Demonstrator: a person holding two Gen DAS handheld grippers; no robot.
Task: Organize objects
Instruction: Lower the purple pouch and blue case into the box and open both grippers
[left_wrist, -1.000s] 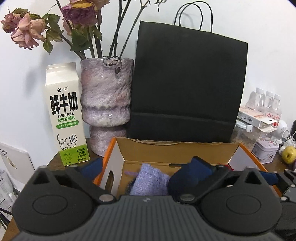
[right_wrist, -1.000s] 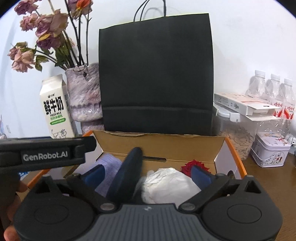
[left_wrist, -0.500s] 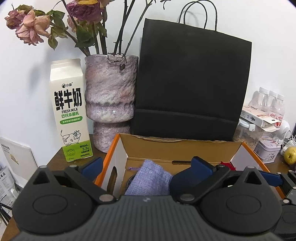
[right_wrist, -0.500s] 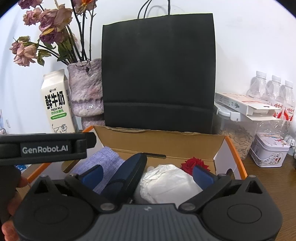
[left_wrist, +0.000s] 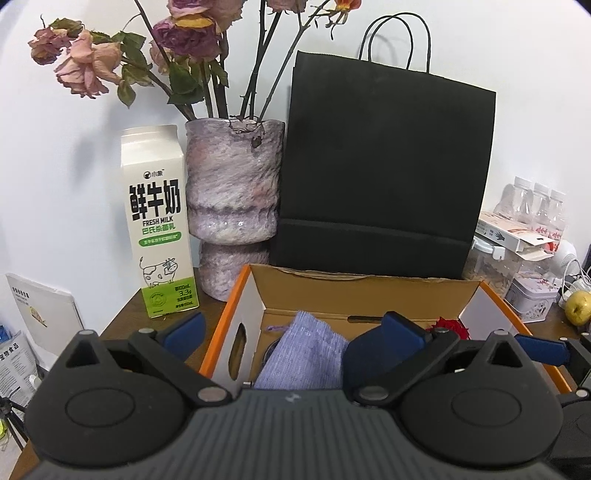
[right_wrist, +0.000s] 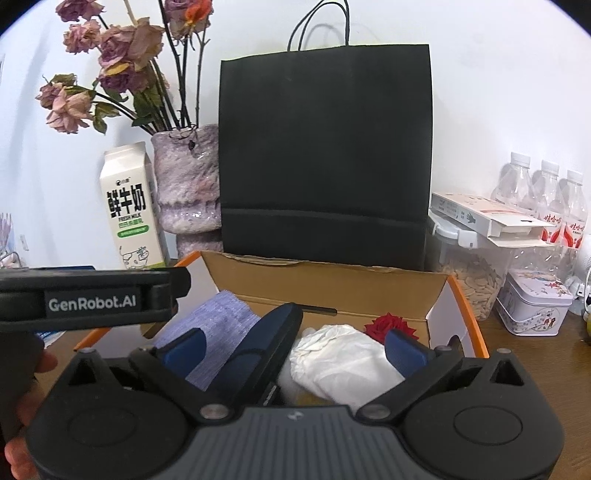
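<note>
cardboard box (right_wrist: 325, 284) with orange edges sits open on the worktop (right_wrist: 535, 354), before the black paper bag (right_wrist: 325, 147). inside, left to right: lavender cloth pouch (left_wrist: 303, 354), crumpled white tissue (right_wrist: 343, 358), red fabric rose (right_wrist: 388, 325). all look soft and light; pinch the pouch mid-fold. left claw (left_wrist: 291, 332) and right claw (right_wrist: 295, 343) both gape wide, empty.

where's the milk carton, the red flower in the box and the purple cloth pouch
milk carton (left_wrist: 157, 225), left wrist view, on its printed front face
red flower (right_wrist: 391, 326), right wrist view, on the petals by the box's back wall
purple cloth pouch (left_wrist: 306, 350), left wrist view, on the middle of the fabric
</note>
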